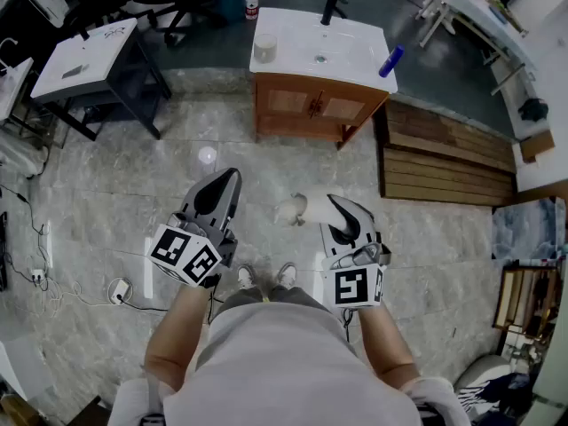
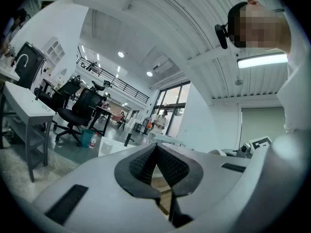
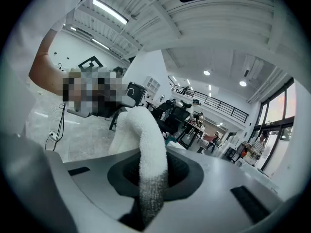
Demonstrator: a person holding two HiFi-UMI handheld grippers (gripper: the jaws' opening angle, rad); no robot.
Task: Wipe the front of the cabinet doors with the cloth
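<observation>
The wooden cabinet stands a few steps ahead on the floor, with two closed doors under a white sink top. Both grippers are held at waist height, well short of it. My right gripper is shut on a white cloth, which hangs out to the left of its tips. In the right gripper view the cloth rises as a thick fold out of the closed right gripper. My left gripper is shut and holds nothing; in its own view the left gripper shows its pads meeting.
On the sink top stand a black faucet, a white cup and a blue object. Wooden boards lie right of the cabinet. A white desk stands at the left. Cables and a plug lie on the floor.
</observation>
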